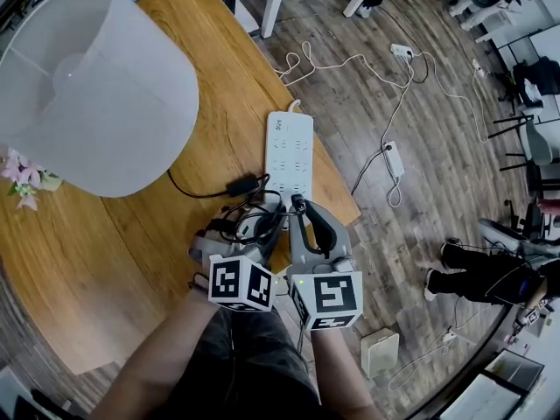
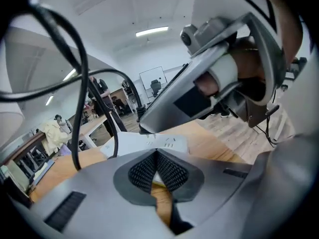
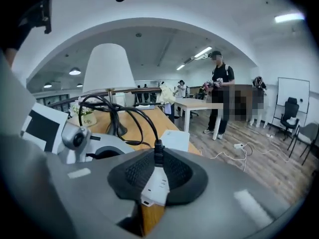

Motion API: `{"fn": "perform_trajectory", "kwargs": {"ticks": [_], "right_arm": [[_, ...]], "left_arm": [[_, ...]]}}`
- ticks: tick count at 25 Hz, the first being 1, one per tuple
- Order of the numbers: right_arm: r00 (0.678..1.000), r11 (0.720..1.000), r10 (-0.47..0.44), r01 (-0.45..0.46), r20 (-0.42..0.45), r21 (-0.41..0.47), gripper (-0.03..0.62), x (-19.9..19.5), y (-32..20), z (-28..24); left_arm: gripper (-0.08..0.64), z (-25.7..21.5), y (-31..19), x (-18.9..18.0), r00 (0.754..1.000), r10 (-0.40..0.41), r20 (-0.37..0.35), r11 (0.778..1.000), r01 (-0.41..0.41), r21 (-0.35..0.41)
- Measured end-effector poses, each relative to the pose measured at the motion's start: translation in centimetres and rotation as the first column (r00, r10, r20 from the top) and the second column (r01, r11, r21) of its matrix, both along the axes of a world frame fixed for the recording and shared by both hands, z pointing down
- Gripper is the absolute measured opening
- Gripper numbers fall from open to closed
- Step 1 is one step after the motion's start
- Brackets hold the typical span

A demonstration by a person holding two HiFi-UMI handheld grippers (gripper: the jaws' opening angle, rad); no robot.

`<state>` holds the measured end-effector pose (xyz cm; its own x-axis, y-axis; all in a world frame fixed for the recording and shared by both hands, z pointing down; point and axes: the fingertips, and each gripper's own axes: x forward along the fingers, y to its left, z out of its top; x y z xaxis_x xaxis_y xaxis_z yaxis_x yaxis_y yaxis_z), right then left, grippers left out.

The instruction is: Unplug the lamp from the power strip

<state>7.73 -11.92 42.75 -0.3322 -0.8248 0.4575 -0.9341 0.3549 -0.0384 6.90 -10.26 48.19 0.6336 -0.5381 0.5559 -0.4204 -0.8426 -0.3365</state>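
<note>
A lamp with a white shade [image 1: 96, 86] stands on the wooden table [image 1: 105, 261]. Its black cable [image 1: 197, 192], with an inline box [image 1: 243, 185], runs toward the white power strip [image 1: 289, 151]. My right gripper [image 1: 299, 205] sits at the strip's near end. In the right gripper view it [image 3: 155, 176] is shut on a white plug [image 3: 154, 185], the black cable [image 3: 134, 114] rising from it, and the strip [image 3: 175, 139] lies beyond. My left gripper [image 1: 254, 227] is just left of it. In the left gripper view its pads [image 2: 144, 171] meet, with the strip [image 2: 144, 144] ahead.
The table's right edge runs close beside the strip. On the wooden floor lie two more power strips [image 1: 394, 158] [image 1: 402, 51] with white cords and a white box [image 1: 380, 353]. A small flower pot [image 1: 22, 178] sits under the shade. A person [image 3: 219, 91] stands beyond the table.
</note>
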Motion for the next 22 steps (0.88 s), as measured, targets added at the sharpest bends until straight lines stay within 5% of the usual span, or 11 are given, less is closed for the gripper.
{"fn": "perform_trajectory", "kwargs": {"ticks": [10, 22], "right_arm": [[0.997, 0.998, -0.016, 0.02, 0.075, -0.051, 0.066, -0.3, 0.5, 0.7], [0.986, 0.982, -0.159, 0.164, 0.054, -0.091, 0.066, -6.9, 0.4, 2.4]], "left_arm": [[-0.006, -1.4, 2.2, -1.2, 0.999, 0.041, -0.007, 0.999, -0.041, 0.025], [-0.006, -2.7, 3.6, -9.6, 0.982, -0.171, -0.077, 0.984, 0.174, 0.037]]}}
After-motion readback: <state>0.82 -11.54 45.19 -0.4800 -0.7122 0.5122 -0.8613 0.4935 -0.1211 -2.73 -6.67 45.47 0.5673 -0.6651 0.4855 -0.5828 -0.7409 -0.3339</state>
